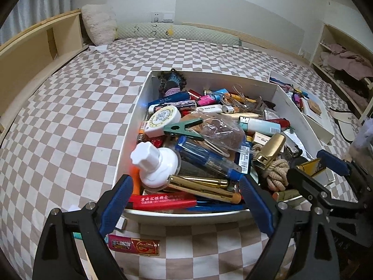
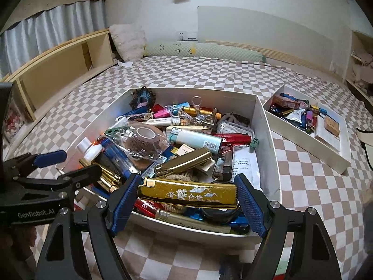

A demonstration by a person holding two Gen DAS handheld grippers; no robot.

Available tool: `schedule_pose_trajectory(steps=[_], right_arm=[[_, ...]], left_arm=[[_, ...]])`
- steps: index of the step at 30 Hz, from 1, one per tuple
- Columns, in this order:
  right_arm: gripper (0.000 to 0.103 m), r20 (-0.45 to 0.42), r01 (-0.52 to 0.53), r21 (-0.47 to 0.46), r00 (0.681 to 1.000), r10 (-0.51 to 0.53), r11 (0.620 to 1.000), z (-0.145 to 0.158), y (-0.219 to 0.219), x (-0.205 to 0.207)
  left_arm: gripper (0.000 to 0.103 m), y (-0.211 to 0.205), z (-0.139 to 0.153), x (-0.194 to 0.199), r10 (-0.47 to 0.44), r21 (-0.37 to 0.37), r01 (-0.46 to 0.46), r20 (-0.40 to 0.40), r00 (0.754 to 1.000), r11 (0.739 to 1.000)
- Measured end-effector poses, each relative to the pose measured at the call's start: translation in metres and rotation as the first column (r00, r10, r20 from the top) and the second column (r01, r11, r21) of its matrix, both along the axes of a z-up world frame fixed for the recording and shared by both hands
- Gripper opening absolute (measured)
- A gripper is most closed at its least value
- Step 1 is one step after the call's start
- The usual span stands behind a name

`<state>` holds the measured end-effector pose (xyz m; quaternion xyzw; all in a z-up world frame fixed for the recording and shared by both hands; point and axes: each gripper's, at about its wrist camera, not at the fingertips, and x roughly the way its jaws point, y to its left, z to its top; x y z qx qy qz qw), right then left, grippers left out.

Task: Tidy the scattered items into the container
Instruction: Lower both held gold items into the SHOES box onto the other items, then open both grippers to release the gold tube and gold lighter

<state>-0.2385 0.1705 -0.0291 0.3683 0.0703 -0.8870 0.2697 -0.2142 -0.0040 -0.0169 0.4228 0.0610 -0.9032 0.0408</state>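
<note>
A large white box point(image 1: 130, 140) point(image 2: 268, 144) sits on the checkered bed, heaped with lighters, pens, a white bottle point(image 1: 153, 163) and a green clip point(image 1: 184, 128). My left gripper point(image 1: 186, 200) point(image 2: 67, 165) stands open over the box's near left corner, its pads clear of the gold tube point(image 1: 200, 184) and red lighter point(image 1: 163, 201) beneath. My right gripper point(image 2: 187, 201) point(image 1: 312, 166) is shut on a gold lighter point(image 2: 188, 194) with white lettering, held lengthwise just above the box's near edge. A red-and-pink flat lighter point(image 1: 134, 245) lies on the bed outside the box, under my left gripper.
A smaller white tray point(image 2: 345, 140) point(image 1: 324, 128) with several small items sits to the right of the box. A wooden shelf point(image 1: 30, 53) runs along the left of the bed. Pillows point(image 1: 99, 26) lie at the far end. A small white piece point(image 1: 121, 224) rests by the box's near wall.
</note>
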Motion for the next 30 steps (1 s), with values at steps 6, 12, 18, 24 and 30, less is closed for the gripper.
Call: schedule_pose_trajectory(steps=[6, 12, 18, 24, 30], right_arm=[[0.082, 0.012, -0.001, 0.026, 1.000, 0.000, 1.000, -0.002, -0.003, 0.001], [0.082, 0.041, 0.003, 0.031, 0.999, -0.004, 1.000, -0.002, -0.003, 0.000], [0.082, 0.071, 0.037, 0.040, 0.997, -0.040, 0.999, -0.001, -0.003, -0.007], [0.082, 0.089, 0.048, 0.052, 0.995, -0.053, 0.998, -0.002, -0.005, -0.010], [0.084, 0.088, 0.034, 0.070, 0.995, -0.040, 0.997, -0.003, -0.009, -0.008]], left_arm=[[0.093, -0.004, 0.001, 0.001, 0.014, 0.004, -0.014, -0.002, 1.000, 1.000], [0.093, -0.005, 0.002, 0.001, 0.015, 0.005, -0.015, -0.002, 1.000, 1.000], [0.093, -0.005, 0.002, 0.002, 0.018, 0.001, -0.018, -0.001, 1.000, 1.000], [0.093, -0.005, 0.003, 0.003, 0.015, 0.001, -0.015, -0.003, 1.000, 1.000], [0.093, -0.004, 0.003, 0.003, 0.017, -0.001, -0.017, -0.003, 1.000, 1.000]])
